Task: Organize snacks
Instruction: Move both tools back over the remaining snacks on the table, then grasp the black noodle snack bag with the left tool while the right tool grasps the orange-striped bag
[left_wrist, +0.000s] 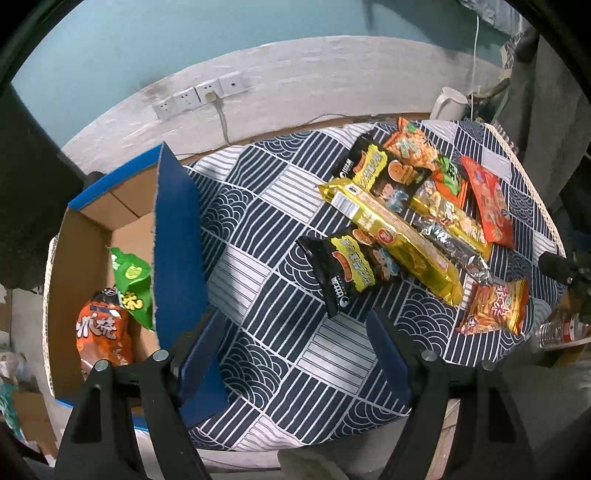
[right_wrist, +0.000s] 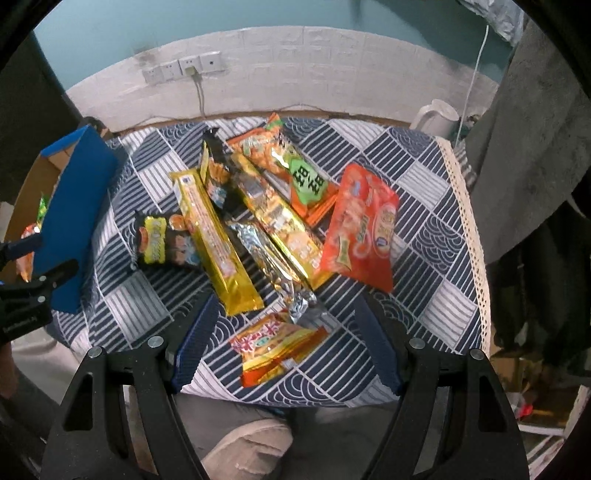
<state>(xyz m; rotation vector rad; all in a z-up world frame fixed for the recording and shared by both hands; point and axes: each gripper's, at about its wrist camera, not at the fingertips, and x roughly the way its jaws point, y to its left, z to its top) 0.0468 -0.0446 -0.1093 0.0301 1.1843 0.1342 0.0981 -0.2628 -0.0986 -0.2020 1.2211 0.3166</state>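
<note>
Both tongs spread and empty, left gripper (left_wrist: 295, 354) short of the black packet (left_wrist: 345, 275), right gripper (right_wrist: 286, 347) straddling the small orange packet (right_wrist: 275, 345); slick wrappers may slip toward the box (left_wrist: 177, 236)

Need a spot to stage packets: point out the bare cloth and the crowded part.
Bare tablecloth lies between the blue box and the small black packet, and along the right lace edge beyond the red packet. The middle is crowded: long gold packet amid overlapping snacks.
</note>
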